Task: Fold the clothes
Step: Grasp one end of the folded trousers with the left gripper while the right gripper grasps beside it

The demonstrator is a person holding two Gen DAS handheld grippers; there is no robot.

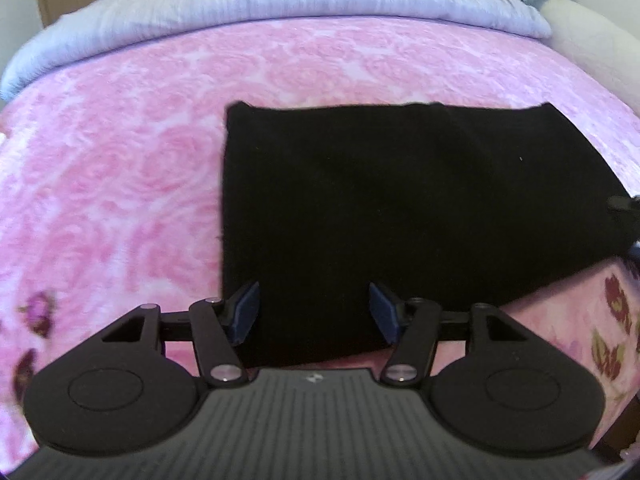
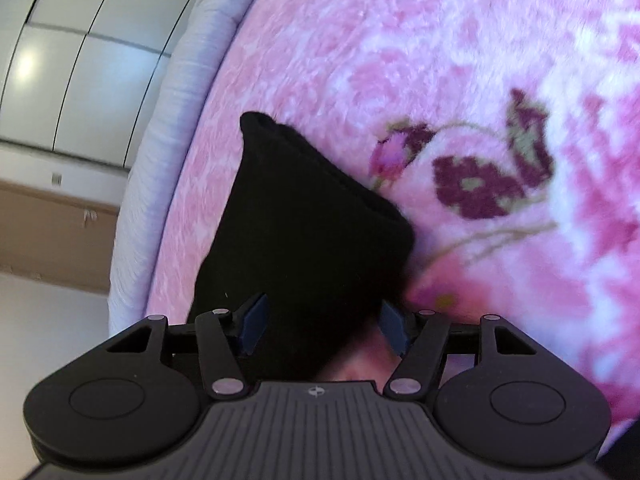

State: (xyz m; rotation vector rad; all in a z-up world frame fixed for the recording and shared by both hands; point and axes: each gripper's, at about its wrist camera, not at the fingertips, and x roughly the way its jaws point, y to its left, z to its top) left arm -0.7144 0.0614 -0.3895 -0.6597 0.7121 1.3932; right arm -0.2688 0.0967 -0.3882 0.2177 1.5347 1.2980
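Here, both grippers (image 1: 314,312) (image 2: 322,326) spread over black garment (image 1: 400,208).

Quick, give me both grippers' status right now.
Left gripper: open, jaws spread over the black garment's near edge, holding nothing.
Right gripper: open, jaws either side of the garment, not clamped.

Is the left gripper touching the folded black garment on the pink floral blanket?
Cannot tell. In the left wrist view the left gripper is open, its blue pads overlapping the folded black garment, but no contact or gap shows plainly.
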